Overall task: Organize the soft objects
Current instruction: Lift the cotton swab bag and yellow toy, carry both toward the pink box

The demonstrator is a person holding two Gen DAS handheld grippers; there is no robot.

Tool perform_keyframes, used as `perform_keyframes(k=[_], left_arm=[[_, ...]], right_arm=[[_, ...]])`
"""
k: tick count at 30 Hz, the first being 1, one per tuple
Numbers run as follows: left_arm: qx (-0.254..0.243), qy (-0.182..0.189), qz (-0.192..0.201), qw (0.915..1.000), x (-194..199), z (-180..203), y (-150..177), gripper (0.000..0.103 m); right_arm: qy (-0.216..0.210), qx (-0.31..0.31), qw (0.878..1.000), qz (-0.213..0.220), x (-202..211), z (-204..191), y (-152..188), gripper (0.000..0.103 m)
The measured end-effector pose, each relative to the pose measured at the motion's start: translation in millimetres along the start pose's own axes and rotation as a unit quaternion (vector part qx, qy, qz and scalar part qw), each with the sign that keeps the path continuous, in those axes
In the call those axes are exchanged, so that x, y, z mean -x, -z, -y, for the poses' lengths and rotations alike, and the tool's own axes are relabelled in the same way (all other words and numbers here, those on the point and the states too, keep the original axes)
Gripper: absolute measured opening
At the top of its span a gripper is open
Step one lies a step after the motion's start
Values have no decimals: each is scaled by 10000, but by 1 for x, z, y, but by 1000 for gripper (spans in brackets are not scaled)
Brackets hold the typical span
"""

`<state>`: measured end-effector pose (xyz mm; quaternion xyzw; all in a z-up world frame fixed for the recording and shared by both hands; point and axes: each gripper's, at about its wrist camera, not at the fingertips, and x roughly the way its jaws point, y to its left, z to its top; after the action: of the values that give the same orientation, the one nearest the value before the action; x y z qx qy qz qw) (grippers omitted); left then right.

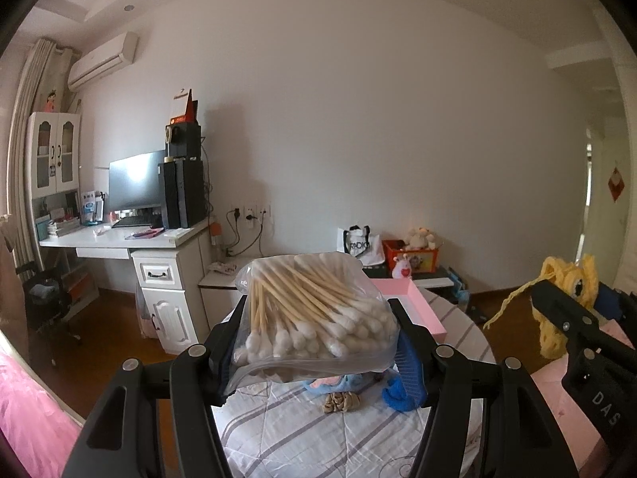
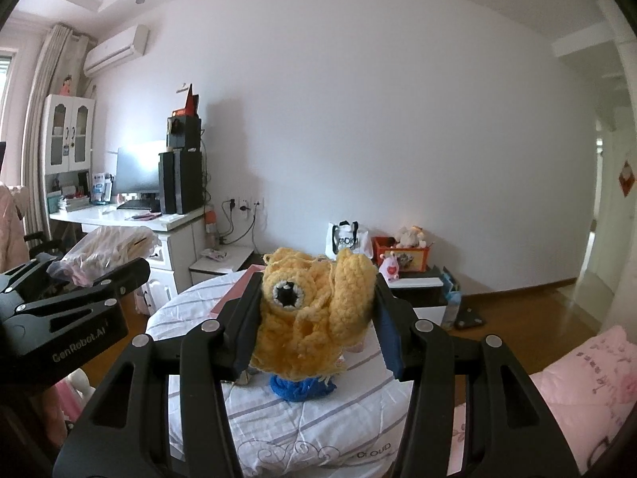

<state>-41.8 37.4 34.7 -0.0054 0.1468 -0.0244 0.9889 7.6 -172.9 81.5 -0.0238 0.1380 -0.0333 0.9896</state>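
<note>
My left gripper [image 1: 318, 318] is shut on a clear bag of cotton swabs [image 1: 314, 310], held up above the striped cloth-covered round table [image 1: 302, 430]. My right gripper [image 2: 316, 310] is shut on a yellow crocheted toy [image 2: 314, 314] with a black and white eye, also lifted off the table. The same toy [image 1: 569, 290] shows at the right edge of the left wrist view, and the swab bag [image 2: 111, 251] at the left of the right wrist view. Below the grippers lie a blue knitted piece [image 2: 302, 388], a brown scrunchie [image 1: 342, 401] and a light blue soft item [image 1: 334, 382].
A pink tray [image 1: 414, 302] rests on the far side of the table. Beyond are a white desk [image 1: 131, 243] with a monitor and computer tower, a low white cabinet, a shopping bag [image 1: 358, 243] and an orange toy box [image 1: 414, 255]. Pink bedding [image 2: 589, 374] lies at the right.
</note>
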Motion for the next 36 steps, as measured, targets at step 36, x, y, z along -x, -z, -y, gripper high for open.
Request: perform_keyframes(k=[36], left_arm=[[-108,47,-384,9992,-49,2,-11,60]], right_arm=[[5,16,9995,-330,-30,4,0,49]])
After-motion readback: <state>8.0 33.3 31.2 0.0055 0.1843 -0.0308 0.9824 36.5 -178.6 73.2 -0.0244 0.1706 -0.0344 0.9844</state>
